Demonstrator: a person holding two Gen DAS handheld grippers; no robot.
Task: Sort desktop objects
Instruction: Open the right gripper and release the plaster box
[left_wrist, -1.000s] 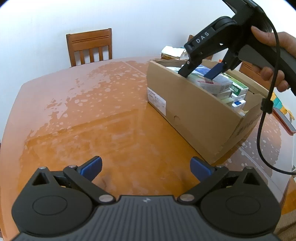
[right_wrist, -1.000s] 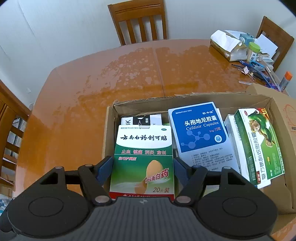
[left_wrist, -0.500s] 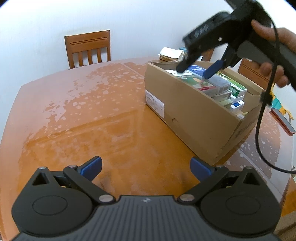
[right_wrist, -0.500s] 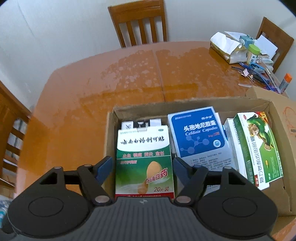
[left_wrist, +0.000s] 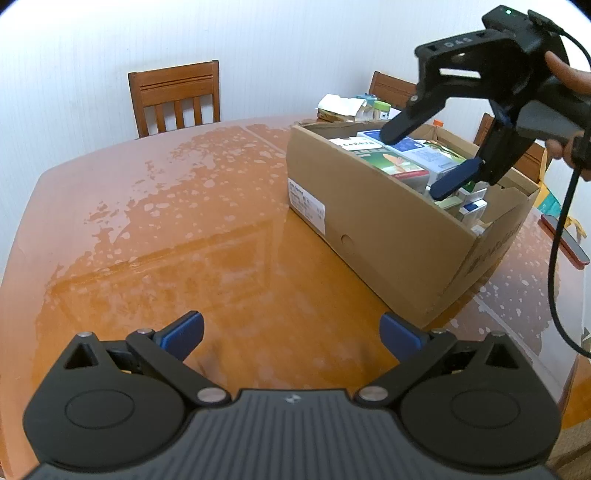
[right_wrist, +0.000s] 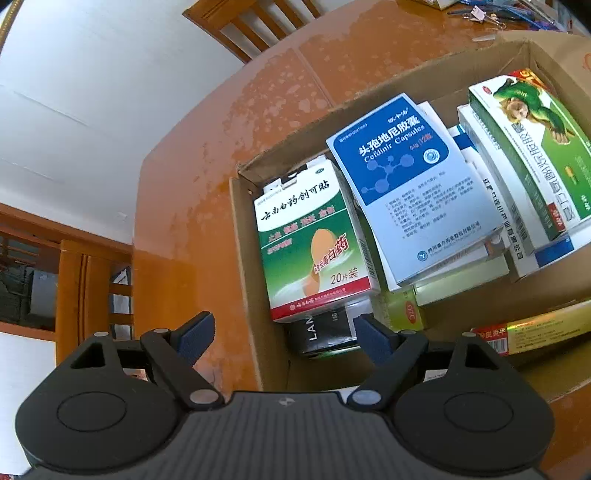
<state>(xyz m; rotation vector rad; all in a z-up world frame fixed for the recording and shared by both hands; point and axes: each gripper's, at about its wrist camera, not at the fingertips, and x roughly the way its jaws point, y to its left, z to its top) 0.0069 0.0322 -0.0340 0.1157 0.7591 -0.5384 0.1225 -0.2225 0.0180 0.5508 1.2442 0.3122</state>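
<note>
As the right claw (right_wrist: 282, 338) hangs wide and empty over the cardboard box (left_wrist: 373, 225), one finger could catch its wall; the left claw (left_wrist: 291, 334) is wide too.

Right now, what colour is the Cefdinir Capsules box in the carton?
Blue on top, white below, seen best from the right wrist: Cefdinir Capsules box, lying in the carton.

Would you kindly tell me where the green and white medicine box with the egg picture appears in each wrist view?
Left wrist: green and white box lies upper right, atop the cardboard box's contents near its far-left corner.
Right wrist: green and white box sits centre, just ahead of the open fingers.
Shared landmark: blue Cefdinir box beside it.
</note>
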